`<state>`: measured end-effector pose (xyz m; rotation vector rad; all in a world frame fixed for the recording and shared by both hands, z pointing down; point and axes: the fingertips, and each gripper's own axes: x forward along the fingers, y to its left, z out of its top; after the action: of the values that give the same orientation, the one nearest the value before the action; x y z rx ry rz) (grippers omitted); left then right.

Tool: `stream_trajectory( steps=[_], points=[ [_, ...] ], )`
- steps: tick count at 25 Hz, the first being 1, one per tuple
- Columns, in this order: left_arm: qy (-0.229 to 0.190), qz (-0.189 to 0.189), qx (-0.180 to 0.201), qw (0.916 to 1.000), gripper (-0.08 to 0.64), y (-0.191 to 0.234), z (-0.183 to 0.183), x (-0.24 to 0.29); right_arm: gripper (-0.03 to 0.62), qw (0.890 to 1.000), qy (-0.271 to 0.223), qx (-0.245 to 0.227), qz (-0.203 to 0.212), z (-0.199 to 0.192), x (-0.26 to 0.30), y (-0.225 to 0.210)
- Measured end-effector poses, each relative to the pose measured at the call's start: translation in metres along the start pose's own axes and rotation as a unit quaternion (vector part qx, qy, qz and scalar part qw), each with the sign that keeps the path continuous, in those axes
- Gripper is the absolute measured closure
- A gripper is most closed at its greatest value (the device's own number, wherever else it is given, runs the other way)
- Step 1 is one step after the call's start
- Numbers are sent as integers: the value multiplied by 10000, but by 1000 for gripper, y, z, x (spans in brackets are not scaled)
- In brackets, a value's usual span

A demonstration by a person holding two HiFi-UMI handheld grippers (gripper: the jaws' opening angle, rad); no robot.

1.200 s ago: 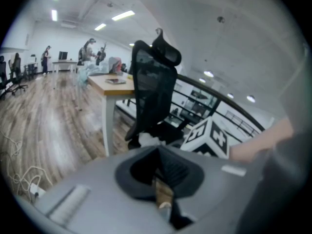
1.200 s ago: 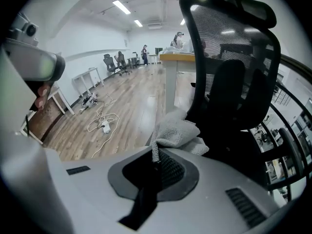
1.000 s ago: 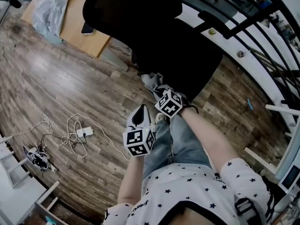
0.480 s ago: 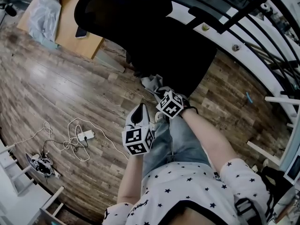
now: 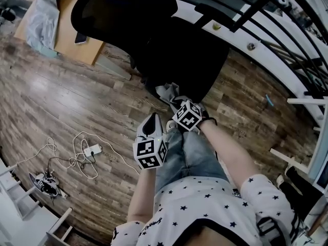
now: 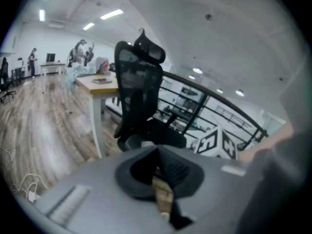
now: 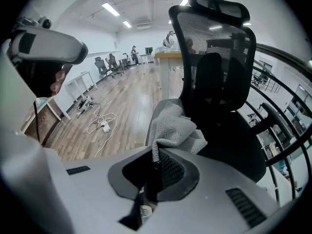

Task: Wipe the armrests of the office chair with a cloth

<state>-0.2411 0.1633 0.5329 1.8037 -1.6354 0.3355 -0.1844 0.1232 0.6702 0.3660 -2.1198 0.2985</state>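
The black mesh office chair [image 5: 174, 45] stands just ahead of me. A grey cloth [image 5: 166, 92] lies bunched at the near edge of its seat, over the armrest [image 7: 154, 112]. My right gripper [image 5: 175, 103] is shut on this cloth [image 7: 173, 126], which drapes forward from the jaws. In the right gripper view the backrest [image 7: 214, 52] rises right behind it. My left gripper [image 5: 152, 124] hangs lower and to the left, beside my leg, apart from the chair. Its jaws stand shut with nothing in them. The left gripper view shows the chair [image 6: 139, 91] from the side.
A wooden desk [image 5: 77, 32] with a plastic bag [image 5: 41, 14] stands behind the chair on the left. A white cable and power strip [image 5: 87, 150] lie on the wood floor. A black railing [image 5: 266, 29] runs along the right. My jeans leg [image 5: 189, 152] is below the grippers.
Both grippers and the cloth hold nearly the same place. My view has drifted, so the chair and desk sit a little further up and left in the picture.
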Motion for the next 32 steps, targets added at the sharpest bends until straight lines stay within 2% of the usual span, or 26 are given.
stream_trajectory(
  steps=[18, 28, 32],
  points=[
    [46, -90, 81, 9999, 557, -37, -17, -10, 565, 9999, 47, 156, -41, -41, -29, 0],
    [3, -132, 166, 9998, 557, -49, -14, -12, 565, 9995, 181, 252, -117, -63, -40, -4],
    [3, -174, 190, 9997, 557, -53, -15, -12, 565, 9982, 281, 479, -224, -77, -43, -8]
  ],
)
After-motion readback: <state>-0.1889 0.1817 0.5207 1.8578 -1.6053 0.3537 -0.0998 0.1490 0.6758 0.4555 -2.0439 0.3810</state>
